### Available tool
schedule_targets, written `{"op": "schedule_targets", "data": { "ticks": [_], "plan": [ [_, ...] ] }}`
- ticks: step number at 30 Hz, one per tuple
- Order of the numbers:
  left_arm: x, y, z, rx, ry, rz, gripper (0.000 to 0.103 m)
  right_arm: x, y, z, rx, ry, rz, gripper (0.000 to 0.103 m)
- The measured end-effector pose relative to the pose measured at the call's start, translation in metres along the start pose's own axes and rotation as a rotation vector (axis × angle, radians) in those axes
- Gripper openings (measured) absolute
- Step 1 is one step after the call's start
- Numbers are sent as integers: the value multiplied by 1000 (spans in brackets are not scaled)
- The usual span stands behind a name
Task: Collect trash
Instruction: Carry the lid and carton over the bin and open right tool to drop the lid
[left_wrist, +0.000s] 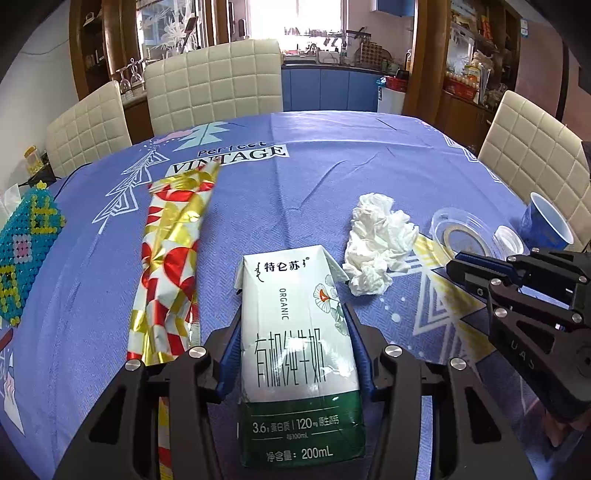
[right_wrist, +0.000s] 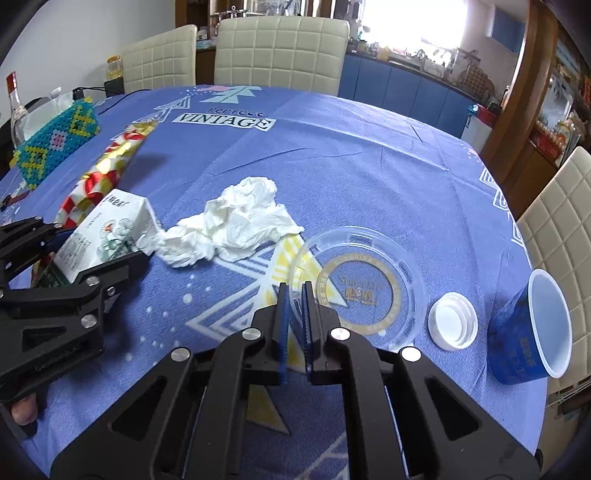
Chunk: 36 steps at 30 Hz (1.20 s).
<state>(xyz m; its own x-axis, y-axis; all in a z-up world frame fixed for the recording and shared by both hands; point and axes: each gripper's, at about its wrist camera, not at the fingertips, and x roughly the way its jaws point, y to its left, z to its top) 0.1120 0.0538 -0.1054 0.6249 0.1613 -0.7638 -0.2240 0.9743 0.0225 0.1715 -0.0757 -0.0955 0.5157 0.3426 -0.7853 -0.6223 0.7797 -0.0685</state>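
Observation:
My left gripper (left_wrist: 295, 317) is shut on a white and green milk carton (left_wrist: 299, 354), which also shows in the right wrist view (right_wrist: 107, 236). A crumpled white tissue (left_wrist: 376, 243) lies just right of the carton and also shows in the right wrist view (right_wrist: 236, 221). My right gripper (right_wrist: 293, 291) has its jaws nearly together, with the near rim of a clear plastic lid (right_wrist: 362, 284) between the tips. A white cap (right_wrist: 452, 325) and a tipped blue paper cup (right_wrist: 535, 328) lie right of the lid. A red and gold wrapper (left_wrist: 173, 251) lies left of the carton.
A beaded teal tissue box (right_wrist: 55, 140) stands at the table's left edge. Cream chairs (left_wrist: 214, 85) ring the blue tablecloth (left_wrist: 332, 166). A glass bottle (right_wrist: 14, 107) stands at the far left.

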Motion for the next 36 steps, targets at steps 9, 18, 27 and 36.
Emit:
{"op": "schedule_targets", "data": {
  "ticks": [9,18,27,36],
  "plan": [
    [-15,-9,-3,15,-24,-26,47,-30,11,-12,-27,-30,-5,5],
    [-39,-27,-3,66,-60,-61,47,-65,4,-23,-18,-65,-56,5],
    [-53,-67,-1,154,-83,-122,47,-96,-15,-41,16,-85,-118,5],
    [-64,-127,1,276,-111,-222,47,-123,-54,-69,111,-84,-219,5]
  ]
}}
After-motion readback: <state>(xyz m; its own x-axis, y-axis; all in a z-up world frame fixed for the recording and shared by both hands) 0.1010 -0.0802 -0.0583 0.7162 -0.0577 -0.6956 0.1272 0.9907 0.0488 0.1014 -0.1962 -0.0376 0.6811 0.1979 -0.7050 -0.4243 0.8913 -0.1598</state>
